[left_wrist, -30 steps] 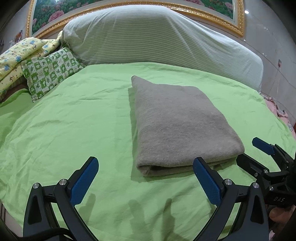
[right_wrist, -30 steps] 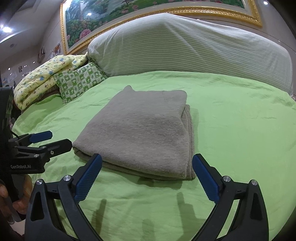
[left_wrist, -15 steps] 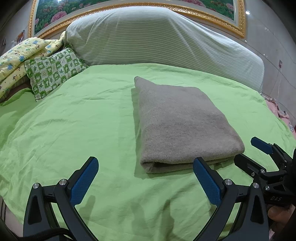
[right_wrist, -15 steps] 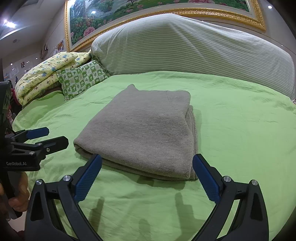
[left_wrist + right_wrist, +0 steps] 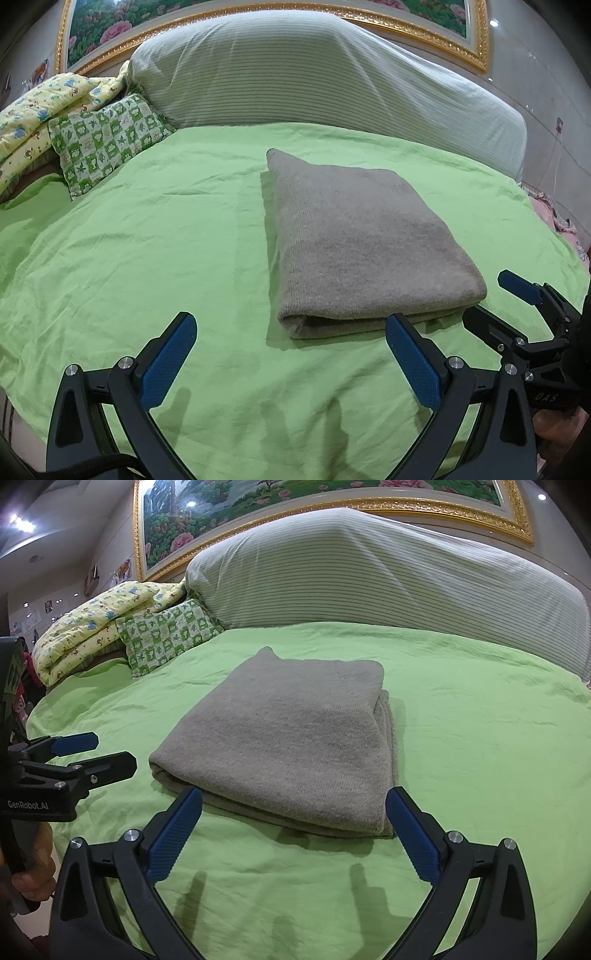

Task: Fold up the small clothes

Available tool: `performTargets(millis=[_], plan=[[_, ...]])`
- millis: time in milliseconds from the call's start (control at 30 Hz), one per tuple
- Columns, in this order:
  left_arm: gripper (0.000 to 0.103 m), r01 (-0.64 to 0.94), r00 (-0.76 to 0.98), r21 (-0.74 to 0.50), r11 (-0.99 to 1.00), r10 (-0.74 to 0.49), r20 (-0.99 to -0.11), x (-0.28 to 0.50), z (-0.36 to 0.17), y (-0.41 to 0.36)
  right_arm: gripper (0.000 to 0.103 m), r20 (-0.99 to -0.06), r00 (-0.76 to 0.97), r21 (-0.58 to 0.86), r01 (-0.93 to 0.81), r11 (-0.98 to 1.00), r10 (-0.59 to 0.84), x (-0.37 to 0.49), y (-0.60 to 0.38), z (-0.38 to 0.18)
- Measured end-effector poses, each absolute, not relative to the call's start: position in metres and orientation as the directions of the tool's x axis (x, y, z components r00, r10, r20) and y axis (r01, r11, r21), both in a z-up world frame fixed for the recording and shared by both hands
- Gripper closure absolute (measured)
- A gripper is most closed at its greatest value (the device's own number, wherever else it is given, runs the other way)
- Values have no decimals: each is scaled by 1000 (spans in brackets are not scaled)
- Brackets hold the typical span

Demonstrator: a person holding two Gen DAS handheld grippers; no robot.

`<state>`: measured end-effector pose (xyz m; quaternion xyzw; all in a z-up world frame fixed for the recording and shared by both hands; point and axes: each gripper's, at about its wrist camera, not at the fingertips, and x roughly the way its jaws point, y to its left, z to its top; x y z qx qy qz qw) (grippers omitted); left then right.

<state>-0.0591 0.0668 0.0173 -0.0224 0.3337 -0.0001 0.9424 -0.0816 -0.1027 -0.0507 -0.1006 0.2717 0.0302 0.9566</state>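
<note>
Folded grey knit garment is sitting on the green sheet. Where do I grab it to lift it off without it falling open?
Probably grip the folded grey knit garment at its rounded near-left fold, coming low from the near edge. There the layers wrap into one closed roll; its right side shows loose stacked edges that could splay. Both the left gripper and right gripper hang open, short of it, above the green sheet.

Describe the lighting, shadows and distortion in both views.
Left wrist: fisheye bows the bed; soft shadows under the left gripper; the folded cloth is sharp. Right wrist: ceiling lights flare, glare spots the painting, dark corners.
</note>
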Motion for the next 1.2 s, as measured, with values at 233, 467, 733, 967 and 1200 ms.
performTargets(millis=[233,467,733,967,1200], plan=[[1,-17,773,-44,999,-15,-634,-57,16,66,2,-531,847,-136,-111,984,22,-81,-109,-50],[1,-16,770,-44,999,-16,-638,-55,16,67,2,-533,846,-133,-110,985,23,-79,-112,-52],[1,-13,770,-30,999,-9,-638,-54,15,66,2,-539,842,-135,-112,985,22,-75,-113,-55],[1,-13,771,-32,999,-10,-637,-54,15,67,2,-538,843,-137,-113,984,22,-76,-112,-55],[1,-16,768,-38,999,-12,-640,-53,15,69,1,-538,843,-140,-112,984,19,-76,-112,-55]])
